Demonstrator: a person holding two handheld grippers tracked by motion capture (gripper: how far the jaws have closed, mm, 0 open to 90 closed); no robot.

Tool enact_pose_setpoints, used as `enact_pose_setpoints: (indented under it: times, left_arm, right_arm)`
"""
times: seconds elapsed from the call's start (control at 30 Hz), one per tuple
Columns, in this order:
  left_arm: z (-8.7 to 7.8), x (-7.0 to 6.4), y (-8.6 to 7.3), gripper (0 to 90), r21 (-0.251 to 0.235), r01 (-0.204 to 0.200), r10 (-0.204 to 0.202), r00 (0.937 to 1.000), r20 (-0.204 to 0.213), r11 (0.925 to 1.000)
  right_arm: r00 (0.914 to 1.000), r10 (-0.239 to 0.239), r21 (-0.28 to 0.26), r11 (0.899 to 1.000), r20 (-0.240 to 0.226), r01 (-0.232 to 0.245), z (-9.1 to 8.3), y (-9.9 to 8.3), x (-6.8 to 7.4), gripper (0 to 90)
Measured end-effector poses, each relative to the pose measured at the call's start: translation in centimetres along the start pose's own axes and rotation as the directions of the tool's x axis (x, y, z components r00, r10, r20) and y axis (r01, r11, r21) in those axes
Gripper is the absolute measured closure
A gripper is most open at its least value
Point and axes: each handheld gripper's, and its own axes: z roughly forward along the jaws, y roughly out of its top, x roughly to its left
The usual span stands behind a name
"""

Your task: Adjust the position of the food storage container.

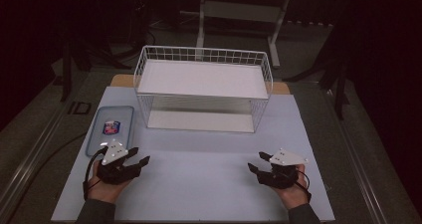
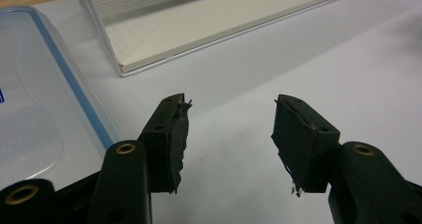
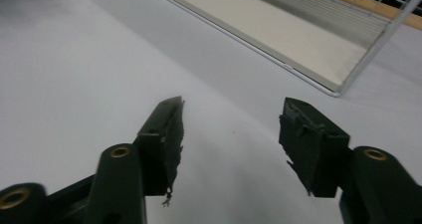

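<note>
High view: we rest our left gripper (image 1: pixel 141 157) and right gripper (image 1: pixel 255 162) on the worktop (image 1: pixel 199 159), jaws open and empty. The lidded box (image 1: pixel 110 129) lies untouched beside the left one, so the work seems unstarted.

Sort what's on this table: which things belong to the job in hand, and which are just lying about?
In hand:
- clear lidded container with blue seal, nearest the left gripper
- left gripper, jaws open, empty
- right gripper, jaws open, empty

Lying about, probably:
- white wire shelf rack, behind both grippers, untouched, though it may be a destination
- white table mat
- table frame in the dark background
</note>
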Motion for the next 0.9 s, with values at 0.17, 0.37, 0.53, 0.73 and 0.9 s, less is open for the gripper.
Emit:
enact_pose_setpoints:
  times: [0.17, 0.37, 0.53, 0.73, 0.9]
  left_arm:
    - [0.0, 0.2, 0.0, 49.0, 0.0, 0.008, -0.008, 0.9999, 0.008, 1.0]
    - [-0.3, 0.4, 0.0, 52.8, -0.006, 0.008, -0.008, 1.0, -0.001, 0.9999]
    - [-0.5, 0.6, 0.1, 59.4, -0.011, 0.009, -0.009, 1.0, -0.003, 0.9999]
    - [-1.5, 1.4, 0.2, 76.1, -0.019, 0.023, -0.024, 0.9982, -0.055, 0.9996]
    - [-3.0, 3.4, 0.5, 89.3, -0.032, 0.058, -0.061, 0.9919, -0.111, 0.9978]
  right_arm:
    - [0.9999, 0.011, -0.006, 1.0, -0.005, -0.011, -0.2, 0.0, 0.0, 39.0]
    - [0.9999, 0.013, -0.01, 1.0, 0.001, -0.013, -0.2, 0.0, -0.1, 38.2]
    - [0.9999, 0.013, -0.008, 1.0, 0.001, -0.013, -0.2, 0.0, -0.2, 37.9]
    - [0.9999, 0.017, -0.008, 1.0, -0.001, -0.017, -0.2, -0.1, -0.3, 36.5]
    - [0.9998, 0.018, -0.009, 1.0, 0.0, -0.018, -0.3, -0.1, -0.3, 35.8]
